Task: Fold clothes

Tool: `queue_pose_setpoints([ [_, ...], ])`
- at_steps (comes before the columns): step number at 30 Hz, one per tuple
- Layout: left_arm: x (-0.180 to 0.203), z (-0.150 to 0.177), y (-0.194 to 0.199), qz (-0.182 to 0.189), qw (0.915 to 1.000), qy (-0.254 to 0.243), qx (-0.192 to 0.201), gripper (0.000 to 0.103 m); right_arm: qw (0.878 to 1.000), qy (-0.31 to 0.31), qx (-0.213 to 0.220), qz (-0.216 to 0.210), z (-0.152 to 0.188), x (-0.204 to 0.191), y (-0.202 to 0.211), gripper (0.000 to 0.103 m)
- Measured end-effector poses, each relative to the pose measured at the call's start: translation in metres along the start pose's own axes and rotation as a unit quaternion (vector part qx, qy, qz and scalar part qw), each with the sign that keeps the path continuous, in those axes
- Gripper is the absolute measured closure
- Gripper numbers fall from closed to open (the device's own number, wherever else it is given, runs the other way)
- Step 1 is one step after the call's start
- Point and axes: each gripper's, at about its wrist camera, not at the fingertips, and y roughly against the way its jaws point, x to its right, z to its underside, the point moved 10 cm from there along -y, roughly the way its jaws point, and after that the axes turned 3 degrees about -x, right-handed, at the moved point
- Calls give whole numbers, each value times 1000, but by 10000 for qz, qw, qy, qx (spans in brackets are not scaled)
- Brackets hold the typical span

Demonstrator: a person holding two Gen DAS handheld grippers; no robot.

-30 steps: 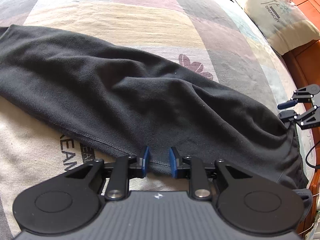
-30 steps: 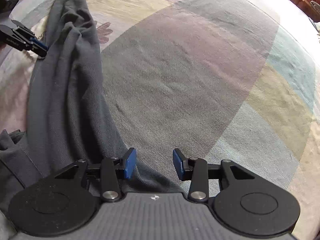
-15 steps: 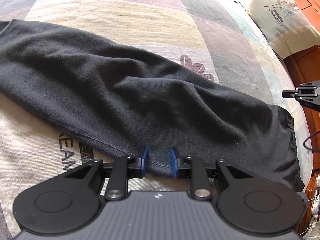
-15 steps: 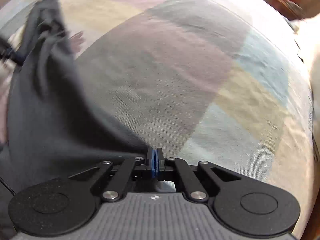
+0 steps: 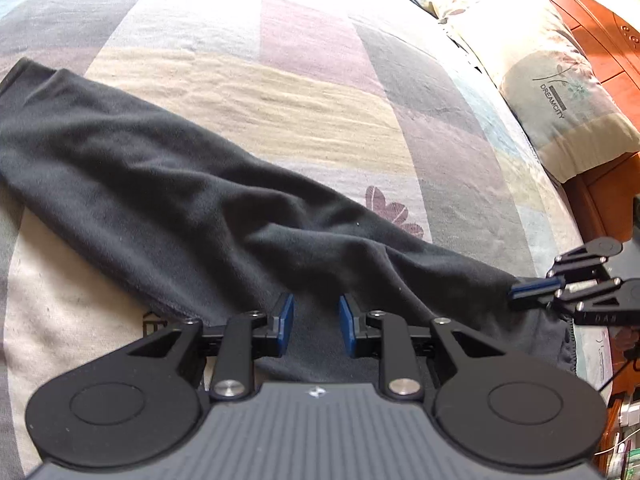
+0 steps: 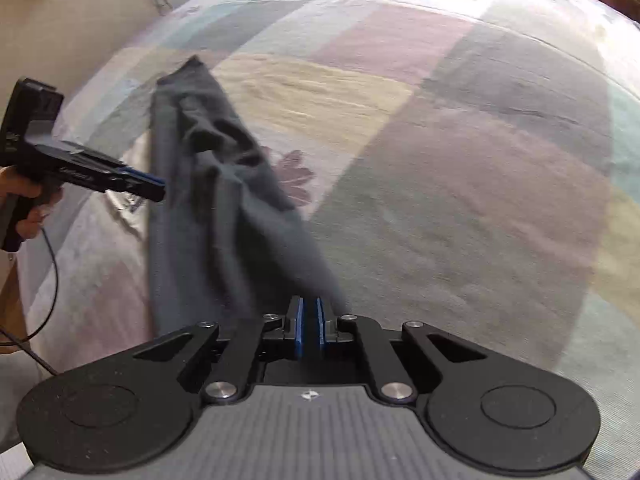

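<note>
**One word reads clearly, the rest stays broken**

The pillow beside the bed carries the word "DREAMCITY" in dark capitals, under a small sprig emblem. White letters on the right claw read "DAH" at most. Printing on the bedsheet by the dark garment is mostly covered and unreadable.

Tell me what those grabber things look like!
Both are black, with two round discs and a ribbed grey body. The left gripper and right gripper have flat blue pads on their fingertips. A thin black cable hangs from the left one's handle.
</note>
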Motion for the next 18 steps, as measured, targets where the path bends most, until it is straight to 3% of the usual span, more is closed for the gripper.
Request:
queue_pose_setpoints([
  [6, 14, -19, -7, 256, 9991, -295, 182, 79, 9959, -326, -550, -640, 18, -66, -71, 91],
  [10, 40, -26, -13, 561, 9955, -735, 211, 76, 9908, -96, -911, -1000, 38, -109, -83, 89],
  [14, 76, -36, -32, 862, 9873, -1310, 247, 75, 9906, -421, -848, -992, 33, -100, -67, 88],
  [18, 106, -32, -58, 1039, 9763, -1897, 101, 75, 9924, -852, -610, -639, 26, -64, -42, 88],
])
